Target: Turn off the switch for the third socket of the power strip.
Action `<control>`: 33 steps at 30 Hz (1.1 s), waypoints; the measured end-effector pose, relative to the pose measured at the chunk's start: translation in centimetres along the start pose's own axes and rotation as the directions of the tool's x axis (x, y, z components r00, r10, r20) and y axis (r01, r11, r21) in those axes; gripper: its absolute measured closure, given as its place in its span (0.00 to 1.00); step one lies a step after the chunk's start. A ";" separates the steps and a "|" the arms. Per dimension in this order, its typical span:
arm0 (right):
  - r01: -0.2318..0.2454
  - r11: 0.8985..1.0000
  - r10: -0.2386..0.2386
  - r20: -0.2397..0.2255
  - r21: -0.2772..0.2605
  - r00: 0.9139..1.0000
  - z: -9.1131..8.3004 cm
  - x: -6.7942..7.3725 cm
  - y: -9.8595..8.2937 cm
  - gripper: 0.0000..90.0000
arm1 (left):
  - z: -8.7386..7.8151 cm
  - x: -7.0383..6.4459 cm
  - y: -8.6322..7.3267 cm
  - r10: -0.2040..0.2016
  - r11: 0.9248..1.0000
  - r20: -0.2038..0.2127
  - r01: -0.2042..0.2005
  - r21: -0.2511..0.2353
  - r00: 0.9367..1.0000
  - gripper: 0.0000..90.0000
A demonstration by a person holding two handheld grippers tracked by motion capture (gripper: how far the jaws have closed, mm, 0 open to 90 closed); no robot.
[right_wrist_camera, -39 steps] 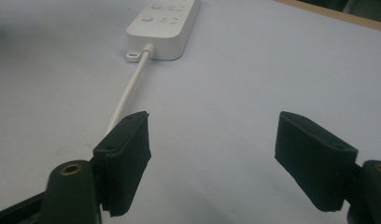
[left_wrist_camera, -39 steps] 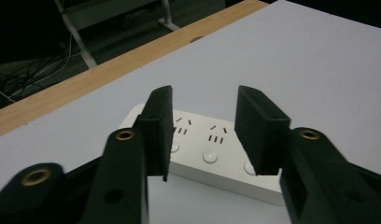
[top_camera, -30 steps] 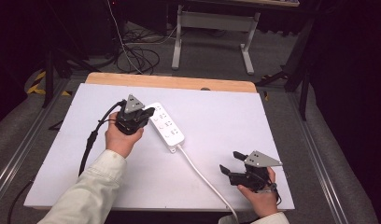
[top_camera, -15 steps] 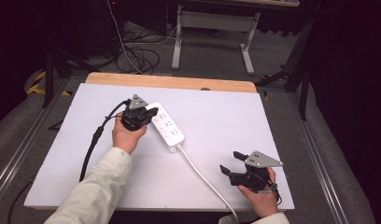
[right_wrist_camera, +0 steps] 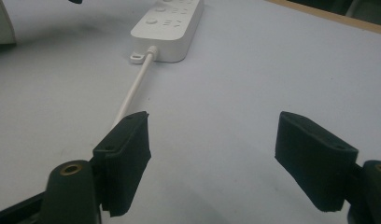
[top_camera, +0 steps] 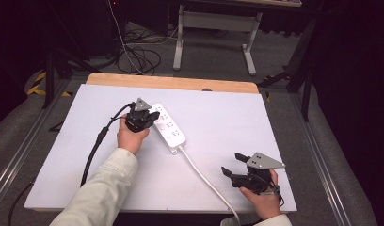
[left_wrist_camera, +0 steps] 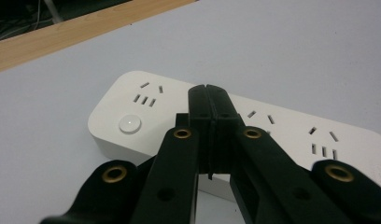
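Observation:
A white power strip [top_camera: 169, 127] lies slantwise on the white table top [top_camera: 218, 113], its white cord [top_camera: 204, 179] running to the near edge. My left gripper [top_camera: 154, 114] is shut with nothing between its pads, its tips over the strip's far end. In the left gripper view the closed tips [left_wrist_camera: 209, 93] hover above the strip [left_wrist_camera: 282, 126] beside its round button [left_wrist_camera: 130, 124]. My right gripper [top_camera: 231, 164] rests open near the front right, pointing left. Between its spread pads [right_wrist_camera: 128, 158] lies bare table, with the cord [right_wrist_camera: 132, 93] and the strip [right_wrist_camera: 169, 28] ahead.
A wooden strip [top_camera: 171, 83] borders the table's far edge. A black cable [top_camera: 98, 143] trails from the left gripper toward the near left. A sleeved forearm [top_camera: 100, 193] crosses the front left. Beyond the table stand a metal frame [top_camera: 213, 33] and floor cables [top_camera: 138, 52].
The left gripper has crept slightly forward and right over the strip's far end. The right gripper has stayed put.

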State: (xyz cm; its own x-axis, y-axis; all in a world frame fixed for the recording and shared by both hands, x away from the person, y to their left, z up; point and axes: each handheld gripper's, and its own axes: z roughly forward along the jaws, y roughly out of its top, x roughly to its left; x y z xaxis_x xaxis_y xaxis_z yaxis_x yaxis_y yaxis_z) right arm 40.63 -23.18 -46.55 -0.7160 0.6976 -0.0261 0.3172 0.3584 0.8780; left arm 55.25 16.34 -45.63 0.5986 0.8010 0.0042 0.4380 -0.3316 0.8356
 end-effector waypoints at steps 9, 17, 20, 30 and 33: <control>0.001 1.000 -0.001 -0.003 0.001 1.000 0.1 0.0 0.0 0.30 | 0.6 0.2 -0.3 0.016 1.000 -0.011 -0.016 0.011 1.000 1.00; 0.003 1.000 -0.002 -0.007 0.011 1.000 0.1 0.0 0.0 0.30 | 1.3 0.2 -0.7 0.034 0.998 -0.024 -0.033 0.052 0.999 1.00; 0.002 1.000 -0.002 -0.008 0.010 1.000 0.1 0.0 0.0 0.30 | 1.5 0.2 -0.7 0.038 0.998 -0.034 -0.036 0.053 0.999 1.00; 0.005 1.000 -0.005 -0.013 0.013 1.000 0.1 0.0 -0.1 0.29 | 1.8 -0.2 -0.8 0.069 0.996 -0.072 -0.065 0.056 0.995 1.00; 0.004 1.000 -0.004 -0.013 0.012 1.000 0.1 0.0 -0.1 0.29 | 1.9 -0.3 -0.8 0.065 0.996 -0.082 -0.060 0.061 0.994 1.00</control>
State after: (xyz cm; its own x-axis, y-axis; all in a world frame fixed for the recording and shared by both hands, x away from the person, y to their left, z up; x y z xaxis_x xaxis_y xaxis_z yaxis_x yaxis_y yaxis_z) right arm 40.67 -23.12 -46.66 -0.7254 0.6880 -0.0228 0.3221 0.3684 0.8721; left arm 55.95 15.42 -47.37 0.5685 0.8161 0.1040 0.4408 -0.4090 0.7990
